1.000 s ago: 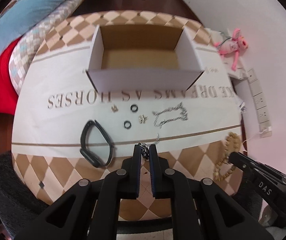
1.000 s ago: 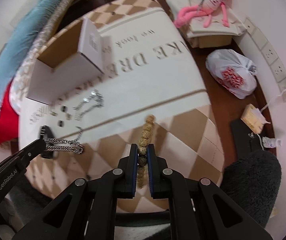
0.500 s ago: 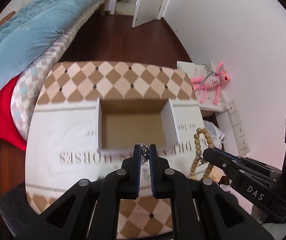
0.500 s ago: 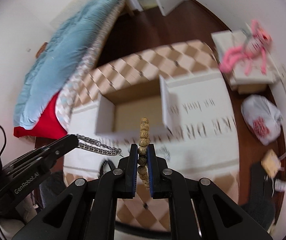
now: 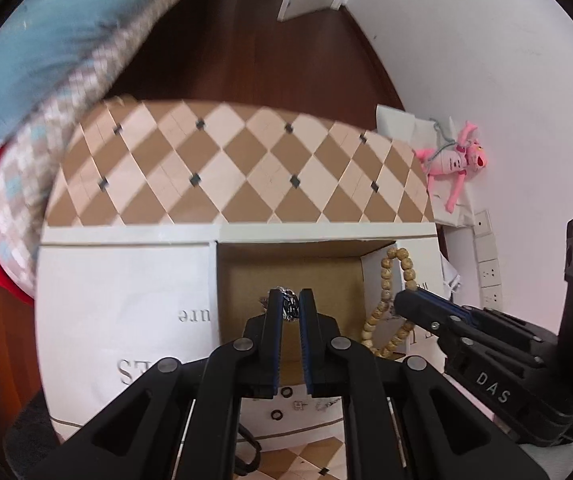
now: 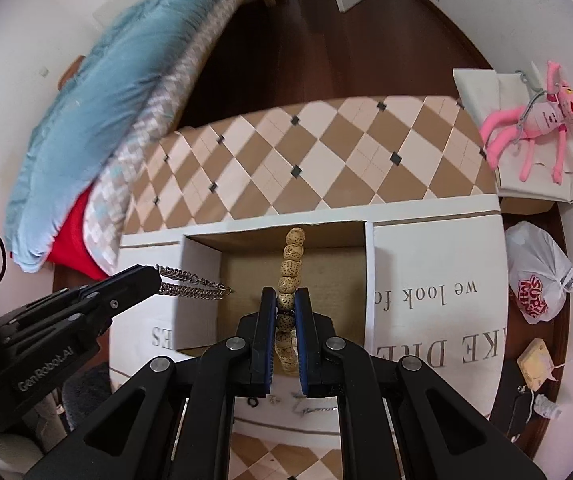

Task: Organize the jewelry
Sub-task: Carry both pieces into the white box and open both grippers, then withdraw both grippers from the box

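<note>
My left gripper [image 5: 290,307] is shut on a silver chain [image 5: 289,304] and hangs over the open cardboard box [image 5: 246,280]. In the right wrist view the chain [image 6: 190,286] trails from the left gripper [image 6: 148,278] across the box's left wall. My right gripper [image 6: 285,305] is shut on a wooden bead bracelet [image 6: 292,254], held above the box's inside [image 6: 326,276]. In the left wrist view the bracelet [image 5: 392,276] dangles at the box's right wall from the right gripper [image 5: 410,302]. Small dark rings [image 5: 286,392] and a thin chain [image 6: 318,410] lie on the cloth in front of the box.
The box stands on a table [image 5: 246,160] under a checkered cloth with a white lettered band. A bed with a blue duvet [image 6: 106,80] lies left. A pink plush toy [image 6: 534,120] and a white plastic bag [image 6: 538,280] sit right, by the wall.
Both grippers have lifted their pieces off the cloth and carried them away from the table's near edge to above the box. The chain and the bracelet now hang over it.
</note>
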A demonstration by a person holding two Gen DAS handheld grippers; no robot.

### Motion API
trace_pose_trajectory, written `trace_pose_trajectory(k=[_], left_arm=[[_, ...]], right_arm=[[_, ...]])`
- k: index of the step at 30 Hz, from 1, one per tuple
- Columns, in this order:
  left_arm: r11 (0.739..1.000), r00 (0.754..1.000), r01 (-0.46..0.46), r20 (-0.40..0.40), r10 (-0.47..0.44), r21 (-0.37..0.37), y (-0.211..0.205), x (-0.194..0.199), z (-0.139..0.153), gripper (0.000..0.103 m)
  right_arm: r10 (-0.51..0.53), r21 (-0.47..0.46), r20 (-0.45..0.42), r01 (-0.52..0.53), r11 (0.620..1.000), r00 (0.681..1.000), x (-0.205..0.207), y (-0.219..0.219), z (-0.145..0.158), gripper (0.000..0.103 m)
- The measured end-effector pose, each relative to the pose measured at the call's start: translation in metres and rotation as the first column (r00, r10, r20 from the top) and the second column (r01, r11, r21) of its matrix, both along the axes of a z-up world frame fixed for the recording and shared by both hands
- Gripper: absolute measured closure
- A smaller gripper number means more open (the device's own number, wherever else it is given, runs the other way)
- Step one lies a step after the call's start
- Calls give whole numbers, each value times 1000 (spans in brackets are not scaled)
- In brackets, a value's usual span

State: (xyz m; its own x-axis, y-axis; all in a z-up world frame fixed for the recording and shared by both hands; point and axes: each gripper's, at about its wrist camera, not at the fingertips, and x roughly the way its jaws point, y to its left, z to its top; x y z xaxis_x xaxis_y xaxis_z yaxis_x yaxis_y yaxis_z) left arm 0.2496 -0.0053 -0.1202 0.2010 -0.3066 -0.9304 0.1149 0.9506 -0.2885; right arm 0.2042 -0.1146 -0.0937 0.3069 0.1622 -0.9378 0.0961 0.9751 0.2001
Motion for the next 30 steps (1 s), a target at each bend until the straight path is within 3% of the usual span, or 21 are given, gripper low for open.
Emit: trace_pose_trajectory(k=[3,6,9,10,13,14,16,17,21,30], left_arm=[[1000,998,-4,-63,4,2,-2,5,-12,96],[999,998,10,-63,-6,54,-6,5,-15,89],[995,1000,-6,-17,8,97,-1,1,-10,49],[991,1000,-15,4,15,131,0,-1,-8,31],[969,996,-43,80,24,242,4,-10,-5,20],[964,995,-52,90,30,259,6,-12,-6,10],[958,993,-66,117,34,279,10,-21,-9,2],[955,991,-70,132,33,289,12,-25,-11,2],[945,990,-69,137,26,320,15,-35,-24,0],[936,988,-84,149,35,341,16,-50,-32,0]], right_arm=[[15,50,-67,-12,999,998,12,-3,-18,93],[-9,58,-95,15,998,995,13,-11,-27,91],[-34,8,-77,35,999,996,7,-18,-24,73],[-36,-13,-73,36,999,997,7,-19,-22,62],[-40,-136,-33,35,990,999,-4,-20,-13,37],[-38,-182,-23,33,983,999,-8,-18,-12,25],[-28,-245,-4,26,969,1000,-15,-16,-10,8],[-26,-290,3,26,957,1000,-20,-14,-12,4],[-19,-355,6,20,935,1000,-29,-9,-24,3],[-40,-341,15,42,939,999,-40,-6,-43,3]])
